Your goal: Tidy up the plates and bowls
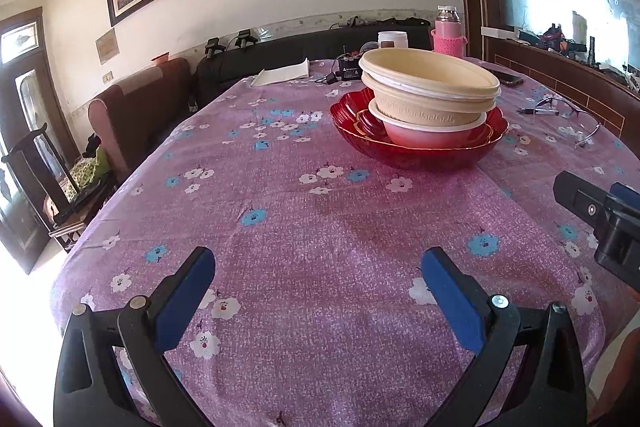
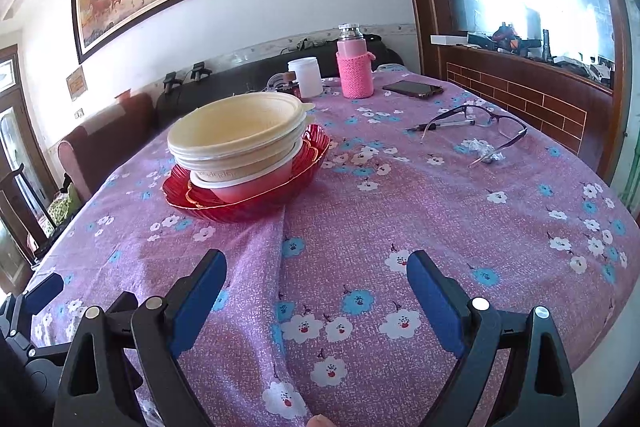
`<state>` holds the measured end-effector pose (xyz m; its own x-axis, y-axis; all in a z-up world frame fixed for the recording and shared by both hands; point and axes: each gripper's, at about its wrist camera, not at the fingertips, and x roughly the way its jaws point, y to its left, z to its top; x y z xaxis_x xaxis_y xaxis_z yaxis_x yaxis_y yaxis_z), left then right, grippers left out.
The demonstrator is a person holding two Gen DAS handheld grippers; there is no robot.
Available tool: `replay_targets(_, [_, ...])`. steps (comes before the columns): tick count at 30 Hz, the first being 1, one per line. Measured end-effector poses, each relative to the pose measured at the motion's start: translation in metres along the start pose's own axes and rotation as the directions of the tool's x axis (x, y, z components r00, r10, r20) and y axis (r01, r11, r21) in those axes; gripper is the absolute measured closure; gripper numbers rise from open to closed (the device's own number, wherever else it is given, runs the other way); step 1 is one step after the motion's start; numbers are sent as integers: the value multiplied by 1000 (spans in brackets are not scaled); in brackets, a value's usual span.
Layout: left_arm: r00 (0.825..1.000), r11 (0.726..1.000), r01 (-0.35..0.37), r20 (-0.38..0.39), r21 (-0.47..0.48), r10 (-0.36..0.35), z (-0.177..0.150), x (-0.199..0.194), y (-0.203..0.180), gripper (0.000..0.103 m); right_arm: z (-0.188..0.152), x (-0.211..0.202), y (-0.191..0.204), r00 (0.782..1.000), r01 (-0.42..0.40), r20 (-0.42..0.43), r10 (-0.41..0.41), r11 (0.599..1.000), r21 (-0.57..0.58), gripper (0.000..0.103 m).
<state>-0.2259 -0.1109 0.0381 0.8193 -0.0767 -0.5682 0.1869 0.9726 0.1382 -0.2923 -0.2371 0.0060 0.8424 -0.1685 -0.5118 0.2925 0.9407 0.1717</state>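
Note:
A stack stands on the purple flowered tablecloth: a large red glass bowl (image 1: 416, 153) at the bottom, a smaller red plate (image 1: 366, 121) in it, then a white bowl (image 1: 432, 135) and cream bowls (image 1: 430, 81) nested on top. The stack also shows in the right wrist view, red bowl (image 2: 248, 209) under cream bowls (image 2: 236, 131). My left gripper (image 1: 318, 263) is open and empty, well short of the stack. My right gripper (image 2: 316, 267) is open and empty, near the front of the table; part of it shows at the right edge of the left wrist view (image 1: 600, 215).
Glasses (image 2: 480, 125), a pen (image 2: 444, 125), a crumpled wrapper (image 2: 482, 149), a phone (image 2: 414, 89), a pink-sleeved flask (image 2: 354, 67) and a white jar (image 2: 306, 77) lie at the far right of the table. A notepad (image 1: 282, 73) lies at the far edge. Sofas stand behind.

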Motion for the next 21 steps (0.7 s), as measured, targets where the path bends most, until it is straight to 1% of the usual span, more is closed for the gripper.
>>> replay_targets(7, [1000,1000,-4,-15,1,4,-1,1,0,0,-1,0,1,1000,-1,-5,1,1000,-4,9])
replay_targets(21, [999,999,-39,-2,19,39,-1,-5,-2,0,-1,0,2,1000,1,-8,-1,1000,-6,9])
